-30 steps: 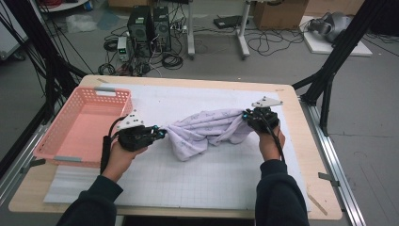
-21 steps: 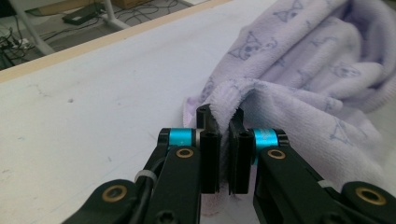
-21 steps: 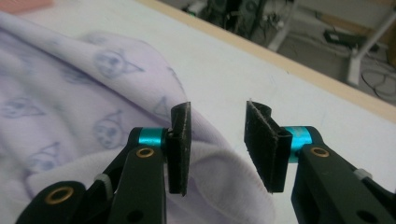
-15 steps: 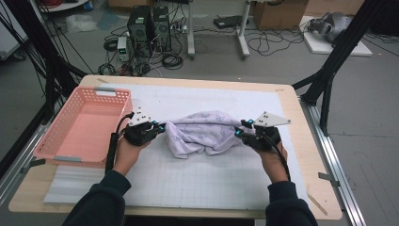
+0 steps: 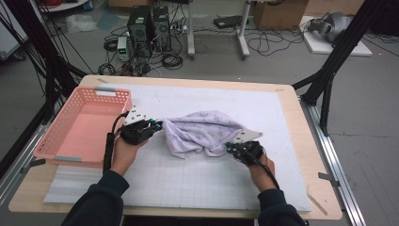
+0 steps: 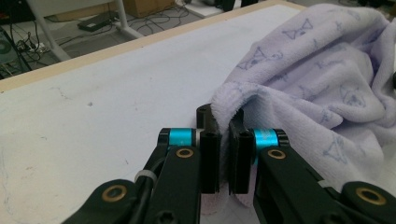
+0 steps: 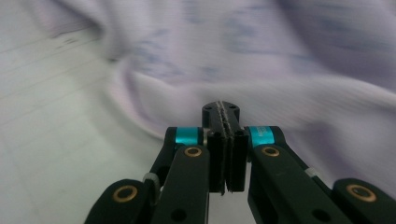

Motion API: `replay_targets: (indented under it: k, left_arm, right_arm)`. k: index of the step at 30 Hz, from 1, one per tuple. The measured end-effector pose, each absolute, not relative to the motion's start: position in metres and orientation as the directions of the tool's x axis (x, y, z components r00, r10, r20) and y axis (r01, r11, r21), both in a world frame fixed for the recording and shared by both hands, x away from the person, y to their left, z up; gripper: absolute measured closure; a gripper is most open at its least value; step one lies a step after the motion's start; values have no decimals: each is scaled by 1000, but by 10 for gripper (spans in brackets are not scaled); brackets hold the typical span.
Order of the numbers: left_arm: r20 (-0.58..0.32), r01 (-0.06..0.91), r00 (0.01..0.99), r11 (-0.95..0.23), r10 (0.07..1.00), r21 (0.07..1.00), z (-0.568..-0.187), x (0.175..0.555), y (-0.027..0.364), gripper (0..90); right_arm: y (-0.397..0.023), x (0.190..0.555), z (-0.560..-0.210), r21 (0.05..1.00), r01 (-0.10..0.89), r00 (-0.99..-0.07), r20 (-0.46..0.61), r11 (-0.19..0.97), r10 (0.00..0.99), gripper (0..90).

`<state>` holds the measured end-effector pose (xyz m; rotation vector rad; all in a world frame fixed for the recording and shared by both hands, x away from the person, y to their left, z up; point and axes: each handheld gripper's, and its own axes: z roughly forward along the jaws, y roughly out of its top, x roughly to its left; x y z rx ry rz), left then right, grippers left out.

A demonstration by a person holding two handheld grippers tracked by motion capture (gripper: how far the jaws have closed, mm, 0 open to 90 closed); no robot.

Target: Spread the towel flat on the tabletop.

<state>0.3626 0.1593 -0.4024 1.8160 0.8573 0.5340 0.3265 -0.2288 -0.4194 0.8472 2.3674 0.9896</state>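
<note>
Lavender towel (image 5: pixel 202 132) on white mat (image 5: pixel 282 113): left gripper (image 6: pixel 224 135) clamps its edge; right gripper (image 7: pixel 221 112) jaws closed, empty, having just closed.

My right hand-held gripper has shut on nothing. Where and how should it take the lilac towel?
Take the towel at its near right edge fold, coming in low along the mat from the right hand-held gripper. That rolled edge lies raised just ahead of the shut jaws. The left hand-held gripper pins the opposite corner.

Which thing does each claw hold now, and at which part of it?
The left claw pinches the lilac patterned terry towel at its folded edge. The right claw is shut with nothing visible between its jaws, just before the towel.
</note>
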Motion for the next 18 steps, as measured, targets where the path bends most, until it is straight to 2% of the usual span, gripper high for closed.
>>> replay_targets:
  k: [2, 3, 4, 5, 6, 10, 13, 14, 15, 17, 18]
  left_arm:
    - [-29, 313, 650, -233, 759, 921, -403, 363, 158, 853]
    - [-27, 313, 652, -237, 758, 920, -404, 363, 156, 853]
    - [-23, 311, 653, -240, 757, 920, -404, 363, 155, 853]
    - [-25, 310, 653, -237, 757, 921, -405, 364, 153, 853]
    - [-28, 310, 652, -233, 758, 922, -405, 364, 153, 853]
    - [-34, 317, 648, -228, 761, 921, -405, 364, 153, 852]
    - [-36, 317, 649, -228, 760, 921, -405, 364, 154, 852]
    - [-34, 317, 651, -230, 759, 920, -405, 364, 154, 852]
    - [-32, 316, 651, -233, 758, 920, -405, 363, 154, 852]
    - [-32, 315, 651, -231, 759, 921, -404, 363, 155, 852]
    - [-31, 315, 651, -233, 759, 920, -403, 363, 156, 852]
  right_arm:
    - [-244, 328, -415, 773, 383, -701, -114, 505, 704, 893]
    - [-248, 326, -414, 791, 372, -714, -92, 487, 694, 842]
    - [-247, 324, -413, 807, 355, -743, -62, 471, 666, 740]
    - [-243, 322, -413, 814, 345, -765, -45, 468, 642, 694]
    - [-237, 318, -414, 816, 320, -781, -61, 482, 622, 635]
    - [-210, 312, -424, 801, 288, -836, -58, 525, 546, 587]
    - [-192, 313, -436, 768, 295, -838, -78, 569, 540, 593]
    - [-188, 315, -440, 759, 303, -835, -81, 577, 545, 634]
    - [-185, 317, -444, 744, 312, -828, -91, 591, 553, 727]
    - [-186, 320, -447, 740, 334, -824, -71, 583, 562, 856]
    - [-189, 320, -445, 732, 340, -829, -64, 590, 556, 861]
